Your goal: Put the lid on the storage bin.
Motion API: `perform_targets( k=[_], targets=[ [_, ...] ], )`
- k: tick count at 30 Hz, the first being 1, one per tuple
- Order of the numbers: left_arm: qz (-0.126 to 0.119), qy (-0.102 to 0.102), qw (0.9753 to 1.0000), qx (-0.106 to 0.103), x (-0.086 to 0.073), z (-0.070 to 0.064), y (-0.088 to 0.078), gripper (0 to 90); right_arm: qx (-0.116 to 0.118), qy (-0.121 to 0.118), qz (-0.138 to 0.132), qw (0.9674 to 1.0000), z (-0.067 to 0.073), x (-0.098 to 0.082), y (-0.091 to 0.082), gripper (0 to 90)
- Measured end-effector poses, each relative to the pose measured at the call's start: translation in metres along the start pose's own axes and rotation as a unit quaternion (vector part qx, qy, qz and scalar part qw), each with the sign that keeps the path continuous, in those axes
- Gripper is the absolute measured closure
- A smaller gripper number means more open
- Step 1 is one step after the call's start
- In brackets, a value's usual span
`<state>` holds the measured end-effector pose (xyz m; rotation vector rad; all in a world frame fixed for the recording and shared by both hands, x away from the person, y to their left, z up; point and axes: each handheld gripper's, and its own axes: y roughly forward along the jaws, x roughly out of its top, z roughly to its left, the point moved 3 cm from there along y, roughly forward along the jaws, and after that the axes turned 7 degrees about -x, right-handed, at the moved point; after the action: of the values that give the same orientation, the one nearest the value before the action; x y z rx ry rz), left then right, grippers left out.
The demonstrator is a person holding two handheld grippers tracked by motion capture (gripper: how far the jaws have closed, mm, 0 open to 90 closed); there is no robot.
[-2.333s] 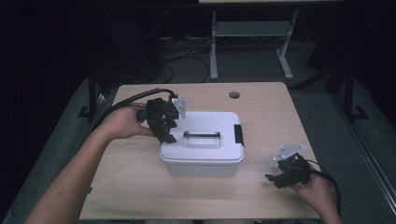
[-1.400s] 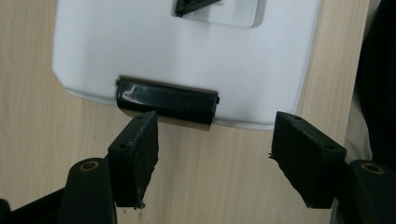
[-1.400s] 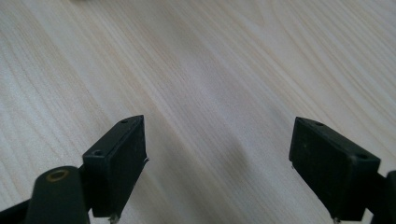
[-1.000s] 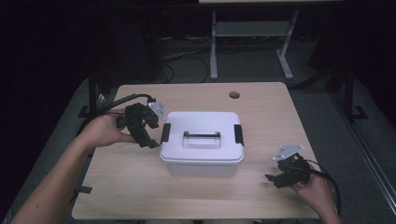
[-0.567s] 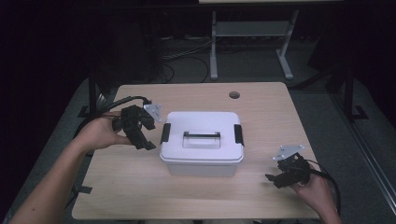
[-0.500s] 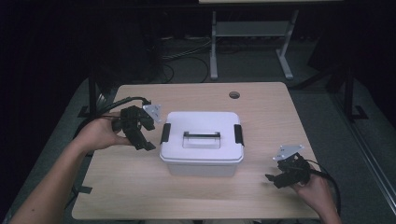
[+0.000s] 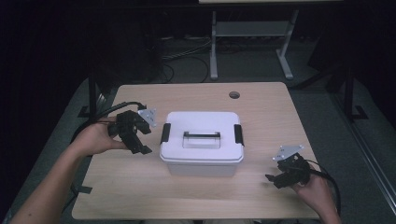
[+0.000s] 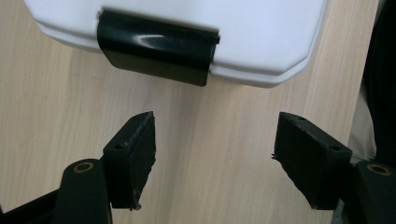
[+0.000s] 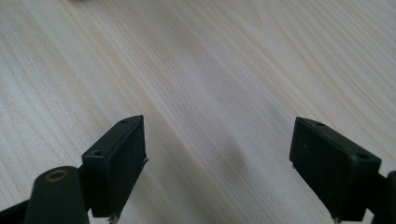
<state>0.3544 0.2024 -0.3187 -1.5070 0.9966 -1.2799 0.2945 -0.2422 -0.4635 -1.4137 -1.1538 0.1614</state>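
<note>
A white plastic box (image 7: 201, 142) with a lid, a black top handle (image 7: 201, 136) and black side latches stands in the middle of the wooden table (image 7: 261, 107). My left gripper (image 7: 141, 140) is just left of the box, open, its jaws apart with only bare wood between them. In the left gripper view the box's left latch (image 8: 159, 46) lies a short way beyond the open gripper (image 8: 212, 154). My right gripper (image 7: 273, 179) rests low at the table's front right, away from the box; its jaws (image 9: 217, 163) stand wide open over plain wood.
A round cable hole (image 7: 234, 94) sits near the table's far edge. Beyond the table stand a white desk frame (image 7: 247, 32) and loose cables on the dark floor. Black cables trail from both grippers off the table's sides.
My left gripper has drawn back leftward from the box's left end and now sits a little lower beside it. The right gripper has stayed where it was.
</note>
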Motion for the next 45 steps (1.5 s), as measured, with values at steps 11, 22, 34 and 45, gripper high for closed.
perform_targets(
  k=[11, 22, 34, 45],
  targets=[
    [-0.003, -0.003, 1.0000, -0.003, -0.012, -0.003, 0.005, 29.0, 0.000, -0.001, 0.003, 1.0000, 0.002, 0.000, 0.001, 18.0],
    [-0.006, -0.010, 0.9999, -0.006, -0.022, -0.004, 0.013, 28.9, 0.000, -0.002, 0.004, 1.0000, 0.002, 0.000, 0.002, 17.9],
    [-0.012, -0.016, 0.9997, -0.012, -0.035, -0.006, 0.027, 28.7, -0.001, -0.003, 0.004, 1.0000, 0.002, -0.001, 0.001, 17.8],
    [0.001, -0.020, 0.9997, -0.014, -0.044, -0.008, 0.040, 28.7, -0.002, -0.003, 0.004, 1.0000, 0.002, -0.001, 0.000, 17.8]
  ],
)
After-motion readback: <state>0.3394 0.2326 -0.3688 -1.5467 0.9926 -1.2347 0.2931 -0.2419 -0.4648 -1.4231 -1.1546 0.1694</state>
